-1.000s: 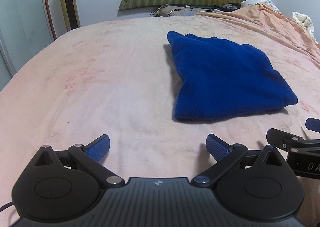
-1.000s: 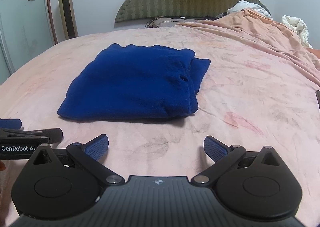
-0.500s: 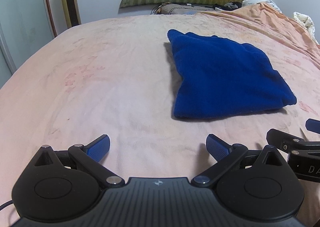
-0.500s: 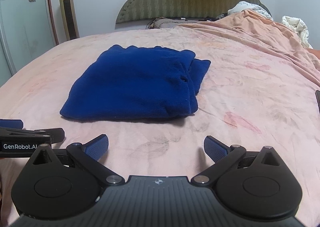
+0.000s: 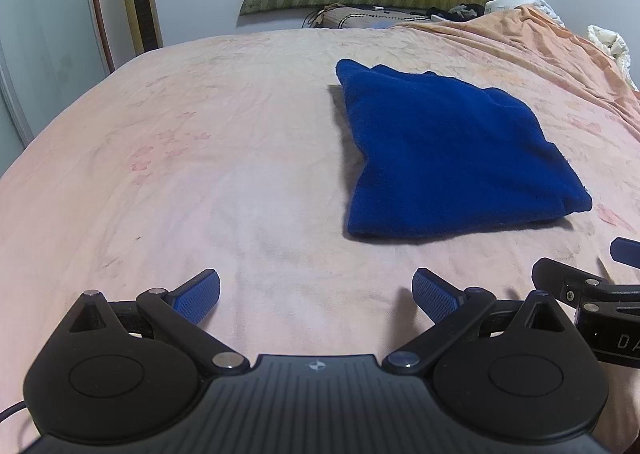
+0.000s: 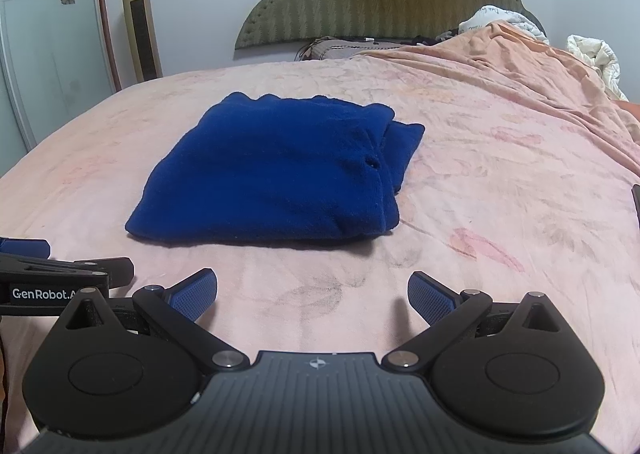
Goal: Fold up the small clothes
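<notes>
Little has shifted over the last second: both cameras have risen slightly, so the headboard and wall sit a touch lower in each view, while the folded garment lies where it did and neither tool has changed its spread. Largest in sight is the bed [image 5: 168,158], covered by a pale pink sheet with faint floral print, and the dark blue fleece garment [image 6: 276,174] rests on it as a thick, roughly square folded bundle, its layered edges stacked on the side toward the rumpled peach blanket [image 6: 532,66]. Beyond the garment, at the head of the bed, stands a green scalloped headboard [image 6: 384,2], with a flat patterned pillow [image 5: 360,16] at its foot. Left of the headboard, against the wall, stands a gold tower fan [image 6: 141,26]. Nearer than the garment, the left gripper [image 5: 316,296] hovers over bare sheet with its blue-padded fingers spread wide and nothing between them; the garment lies ahead of it and to its right, well apart. Beside it, the right gripper [image 6: 312,296] is likewise spread wide and empty, the garment ahead and slightly to its left, not touching. Each tool's edge shows in the other's view, just beside it.
</notes>
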